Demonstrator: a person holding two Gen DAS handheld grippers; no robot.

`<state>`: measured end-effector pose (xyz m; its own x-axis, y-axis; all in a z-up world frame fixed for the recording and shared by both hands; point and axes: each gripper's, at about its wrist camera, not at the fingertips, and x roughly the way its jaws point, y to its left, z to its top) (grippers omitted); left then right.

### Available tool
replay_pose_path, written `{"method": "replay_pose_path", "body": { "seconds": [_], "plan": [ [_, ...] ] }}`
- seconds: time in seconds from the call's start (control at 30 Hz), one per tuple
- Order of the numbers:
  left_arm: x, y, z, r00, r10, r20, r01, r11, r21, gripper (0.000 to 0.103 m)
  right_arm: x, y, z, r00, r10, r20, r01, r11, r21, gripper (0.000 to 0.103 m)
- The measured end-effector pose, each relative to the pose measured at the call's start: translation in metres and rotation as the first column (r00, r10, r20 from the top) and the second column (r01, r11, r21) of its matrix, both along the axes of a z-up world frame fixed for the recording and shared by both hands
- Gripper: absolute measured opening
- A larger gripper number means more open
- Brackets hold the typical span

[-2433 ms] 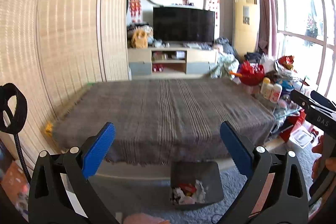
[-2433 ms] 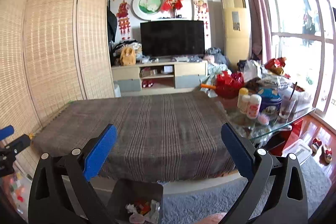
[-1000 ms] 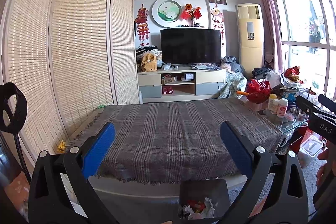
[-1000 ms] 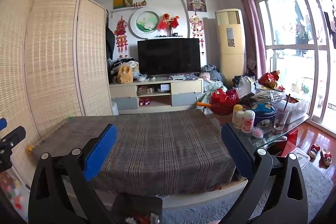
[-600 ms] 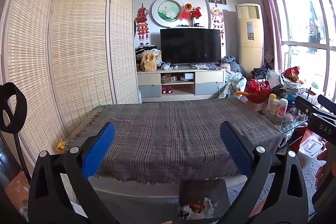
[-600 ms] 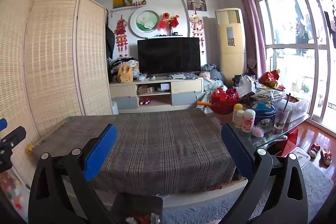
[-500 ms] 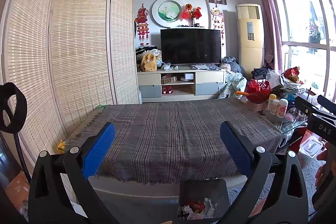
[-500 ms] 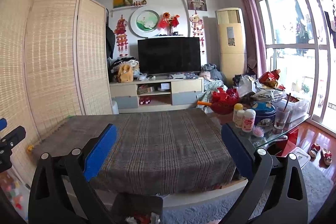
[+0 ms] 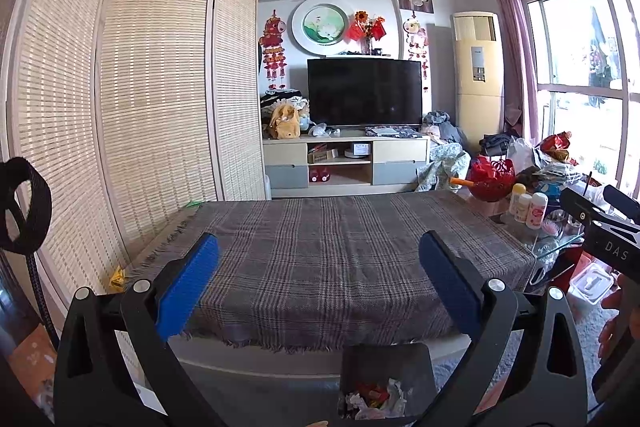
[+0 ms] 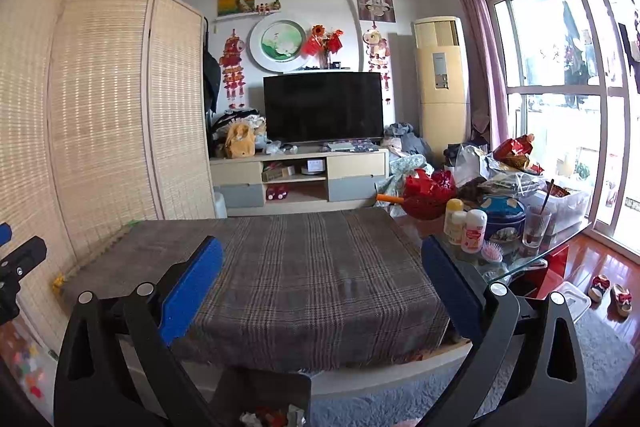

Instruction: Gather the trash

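A plaid cloth (image 9: 340, 259) covers the low tabletop (image 10: 380, 375), its fringe hanging over the near edge. Behind it a black television (image 9: 364, 91) stands on a media cabinet (image 9: 346, 163), with a yellow plush toy (image 9: 285, 123) at the cabinet's left end. A round framed picture (image 9: 320, 25) hangs above the screen. A bamboo folding screen (image 9: 152, 107) lines the left wall. A tall cream air conditioner (image 10: 440, 83) stands beside a pink curtain (image 10: 476, 39). On the glass side table (image 10: 516, 259) sit a red basket (image 10: 428, 195), white bottles (image 10: 472, 227) and a drinking glass (image 10: 536, 227).
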<state>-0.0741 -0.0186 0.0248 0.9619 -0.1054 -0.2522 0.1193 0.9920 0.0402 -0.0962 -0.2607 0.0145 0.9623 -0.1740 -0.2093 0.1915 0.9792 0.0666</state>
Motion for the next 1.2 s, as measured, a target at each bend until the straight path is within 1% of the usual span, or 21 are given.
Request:
{"method": "replay_pose_path", "body": {
  "seconds": [0.87,1.03,1.2],
  "plan": [
    [0.0034,0.0029,0.0004,1.000,0.000,-0.012,0.000,1.000,-0.005,0.095,0.0023,-0.0032,0.0010,1.000,0.001,-0.014,-0.001,1.000,0.005,0.100],
    [0.0078,0.0062,-0.0020,0.999,-0.018,-0.039,0.017,1.000,-0.026,0.095,0.0028,-0.0035,0.0008,1.000,0.000,-0.015,0.000,1.000,0.004,0.100],
    [0.0090,0.0060,-0.0031,0.999,-0.020,-0.031,0.019,1.000,-0.021,0.095,0.0060,-0.0073,-0.0028,1.000,-0.001,-0.024,0.002,1.000,0.006,0.100]
  ]
}}
